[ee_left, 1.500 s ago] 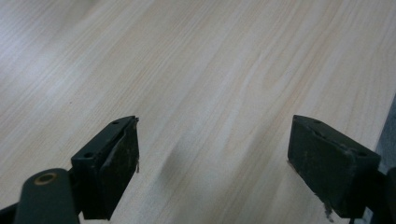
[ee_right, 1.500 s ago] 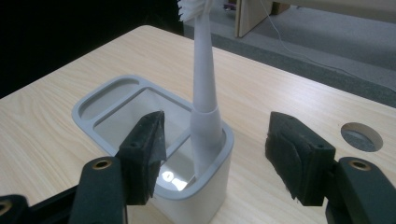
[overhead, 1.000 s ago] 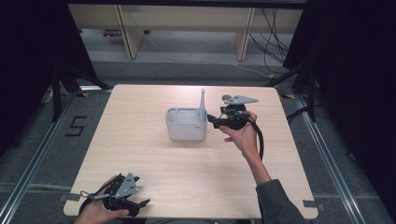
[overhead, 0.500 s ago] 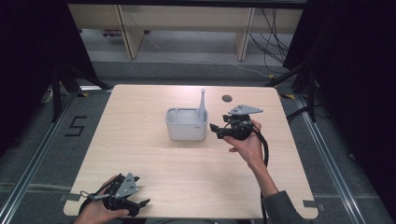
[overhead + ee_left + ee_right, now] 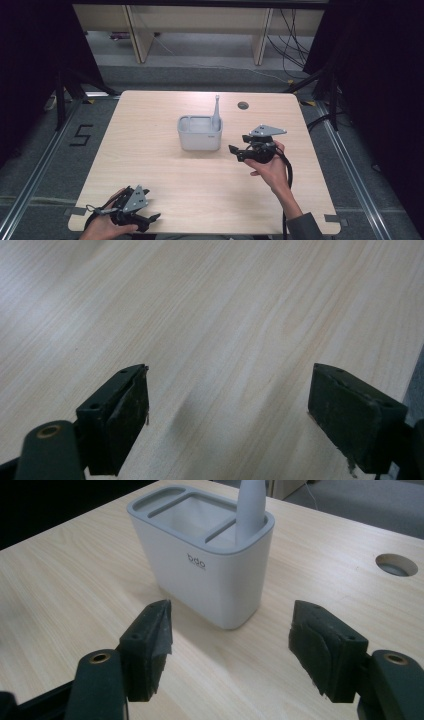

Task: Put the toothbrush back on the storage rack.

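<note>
Right gripper (image 5: 235, 151) beside the white holder (image 5: 199, 133), fingers spread and empty, grey utensil (image 5: 216, 113) upright in its end slot, left gripper (image 5: 150, 218) at the bench (image 5: 150, 150) near edge, fingers apart

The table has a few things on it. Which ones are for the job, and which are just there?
For the job:
white holder
grey stick standing in its end slot
right gripper, jaws open

Just there:
left gripper, over bare table
round hole in the table

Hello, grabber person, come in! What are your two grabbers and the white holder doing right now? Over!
Right gripper open, empty, facing white holder. Left gripper open, empty, at near table edge. Grey tool standing in holder's end slot. Nothing between right gripper and holder.
</note>
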Motion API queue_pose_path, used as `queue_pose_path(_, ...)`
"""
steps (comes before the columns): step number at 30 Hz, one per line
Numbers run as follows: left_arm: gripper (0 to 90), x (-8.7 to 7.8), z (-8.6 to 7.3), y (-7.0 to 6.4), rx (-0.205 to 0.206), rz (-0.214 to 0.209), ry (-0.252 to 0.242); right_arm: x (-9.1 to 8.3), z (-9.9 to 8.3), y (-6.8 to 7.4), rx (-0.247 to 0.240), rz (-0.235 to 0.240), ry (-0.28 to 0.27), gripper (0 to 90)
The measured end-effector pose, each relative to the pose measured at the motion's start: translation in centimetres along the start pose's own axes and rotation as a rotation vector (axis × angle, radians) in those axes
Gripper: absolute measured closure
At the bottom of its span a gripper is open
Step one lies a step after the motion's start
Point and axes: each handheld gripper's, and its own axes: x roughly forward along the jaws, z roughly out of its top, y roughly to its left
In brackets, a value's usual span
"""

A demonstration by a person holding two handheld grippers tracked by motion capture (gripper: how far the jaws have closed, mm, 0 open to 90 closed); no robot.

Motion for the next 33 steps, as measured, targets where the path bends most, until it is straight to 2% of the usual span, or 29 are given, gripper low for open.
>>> queue_pose_path(1, 16.3, 0.0, 0.0, -0.1, -0.013, 0.0, 0.001, 0.0, -0.2, 0.0, 0.002, -0.002, -0.003, 34.2)
queue_pose_path(4, 16.3, 0.0, 0.0, -0.1, -0.009, 0.003, 0.005, -0.1, -0.5, 0.0, -0.006, 0.003, -0.006, 33.8)
queue_pose_path(7, 16.3, 0.0, 0.0, 0.0, 0.001, 0.0, -0.001, -0.2, -0.8, 0.3, 0.02, 0.015, 0.0, 32.3)
queue_pose_path(8, 16.3, 0.0, 0.0, 0.0, 0.001, -0.002, -0.001, -0.2, -0.9, 0.2, 0.004, 0.023, 0.001, 32.1)
queue_pose_path(10, 16.3, 0.0, 0.0, -0.1, -0.007, -0.002, -0.006, -0.2, -1.1, 0.4, 0.006, 0.028, 0.004, 31.8)
queue_pose_path(11, 16.3, 0.0, 0.0, 0.0, 0.005, -0.001, -0.004, -0.3, -1.2, 0.6, 0.013, 0.025, 0.015, 31.8)
queue_pose_path(12, 16.3, 0.0, 0.0, 0.0, -0.001, -0.003, -0.008, -0.2, -1.4, 0.6, -0.001, 0.026, 0.005, 31.5)
queue_pose_path(13, 16.3, 0.0, 0.0, -0.1, -0.011, -0.003, -0.007, -0.3, -1.5, 0.8, 0.014, 0.031, 0.02, 31.3)
queue_pose_path(14, 16.3, 0.0, 0.0, 0.0, 0.0, -0.002, -0.006, -0.3, -1.6, 0.9, 0.008, 0.026, 0.01, 31.1)
queue_pose_path(15, 16.3, 0.0, 0.0, 0.0, 0.0, -0.001, -0.005, -0.3, -1.7, 0.8, -0.018, 0.026, 0.014, 30.7)
queue_pose_path(16, 16.3, 0.0, 0.0, 0.0, 0.003, -0.001, 0.004, -0.4, -1.8, 1.1, 0.012, 0.032, 0.023, 30.1)
queue_pose_path(20, 16.3, 0.0, 0.0, -0.1, -0.014, -0.004, -0.006, -0.4, -2.5, 1.4, -0.006, 0.041, 0.026, 29.1)
queue_pose_path(21, 16.3, 0.0, 0.0, 0.0, 0.004, 0.0, 0.004, -0.5, -2.7, 1.5, -0.01, 0.041, 0.03, 29.0)
queue_pose_path(23, 16.3, 0.0, 0.0, 0.0, 0.002, -0.001, -0.004, -0.4, -3.1, 1.9, 0.02, 0.042, 0.039, 28.5)
queue_pose_path(25, 16.3, 0.0, 0.0, 0.0, 0.006, 0.0, 0.004, -0.4, -3.4, 1.8, -0.013, 0.049, 0.043, 28.5)
queue_pose_path(26, 16.3, 0.0, 0.0, 0.0, 0.008, 0.0, 0.004, -0.4, -3.6, 2.0, 0.011, 0.062, 0.039, 28.4)
queue_pose_path(27, 16.3, 0.0, 0.0, -0.1, -0.003, -0.003, -0.008, -0.5, -3.6, 2.0, 0.001, 0.058, 0.041, 28.2)
queue_pose_path(29, 16.3, 0.0, 0.0, 0.1, 0.011, 0.001, 0.003, -0.7, -3.8, 2.2, 0.016, 0.054, 0.051, 28.2)
queue_pose_path(30, 16.3, 0.0, 0.0, 0.0, -0.002, -0.001, 0.004, -0.6, -4.0, 2.1, 0.005, 0.059, 0.049, 28.1)
queue_pose_path(31, 16.3, -0.1, 0.0, 0.1, 0.016, 0.001, 0.008, -0.7, -4.1, 2.3, 0.015, 0.056, 0.05, 28.1)
queue_pose_path(32, 16.3, 0.0, 0.0, 0.0, 0.01, 0.001, 0.003, -0.7, -4.2, 2.2, -0.008, 0.057, 0.045, 28.0)
queue_pose_path(33, 16.3, 0.0, 0.0, 0.1, 0.011, 0.001, 0.004, -0.8, -4.2, 2.4, 0.012, 0.062, 0.051, 27.8)
